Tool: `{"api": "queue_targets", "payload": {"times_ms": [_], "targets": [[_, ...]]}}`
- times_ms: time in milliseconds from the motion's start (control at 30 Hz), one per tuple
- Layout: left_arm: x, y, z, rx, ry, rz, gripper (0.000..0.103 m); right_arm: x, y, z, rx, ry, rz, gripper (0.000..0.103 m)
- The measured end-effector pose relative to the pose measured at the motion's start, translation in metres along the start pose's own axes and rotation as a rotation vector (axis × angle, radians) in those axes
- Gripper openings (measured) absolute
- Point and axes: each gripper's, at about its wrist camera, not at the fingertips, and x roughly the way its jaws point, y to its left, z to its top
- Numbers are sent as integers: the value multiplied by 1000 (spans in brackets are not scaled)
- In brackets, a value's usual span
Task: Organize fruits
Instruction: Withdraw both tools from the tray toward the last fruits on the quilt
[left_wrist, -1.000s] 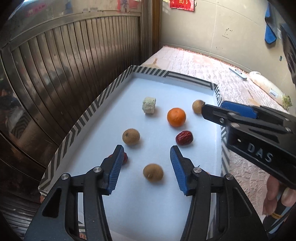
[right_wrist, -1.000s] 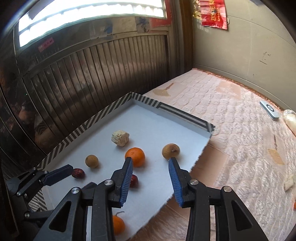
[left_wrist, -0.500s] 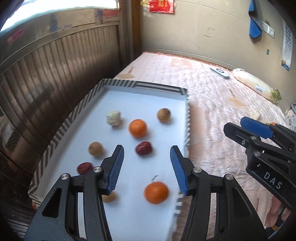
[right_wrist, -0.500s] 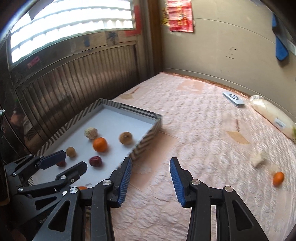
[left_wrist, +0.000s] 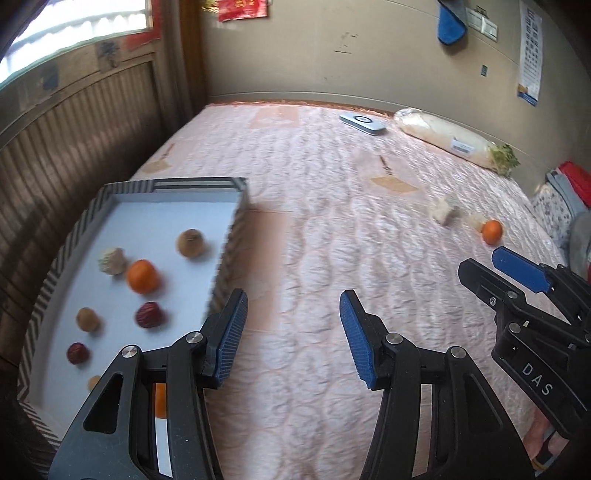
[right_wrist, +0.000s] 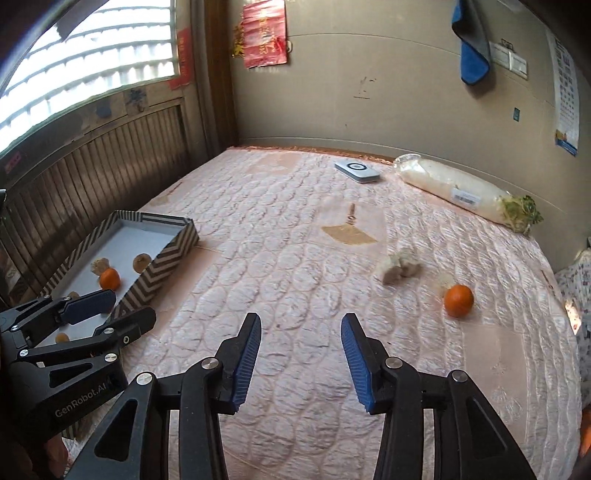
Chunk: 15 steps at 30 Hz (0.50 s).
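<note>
- Two hand-held claws hover over a bed (right_wrist: 295, 258) covered in a pink quilted spread.
- The left claw (left_wrist: 291, 332) stands partly open with nothing between its blue pads; only the quilt shows in the gap.
- The right claw (right_wrist: 300, 354) has its jaws opening, and they too are empty.
- A shallow tray (left_wrist: 236, 236) with a striped rim lies at the bed's left side, beside a ribbed wooden panel, and holds most of the fruit.
- In the tray: an orange (left_wrist: 143, 276), a brown round fruit (left_wrist: 190, 242), a pale lumpy piece (left_wrist: 110, 260), two dark red dates (left_wrist: 149, 315) and a small tan fruit (left_wrist: 88, 319). Another orange shows partly behind the left claw's frame.
- Well apart from the tray, toward the right side of the bed, a loose orange (right_wrist: 458, 300) lies on the quilt, near pale lumpy chunks (right_wrist: 399, 266).
- Near the far wall lie a wrapped white radish (right_wrist: 458, 192) and a flat white device (right_wrist: 357, 171).
</note>
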Motion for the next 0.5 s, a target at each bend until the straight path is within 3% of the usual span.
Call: {"api": "queue_targets", "payload": {"times_ms": [500], "targets": [[23,-63,23,68,48,-56,52,-2,-90,-14,78,33,-157,44]]}}
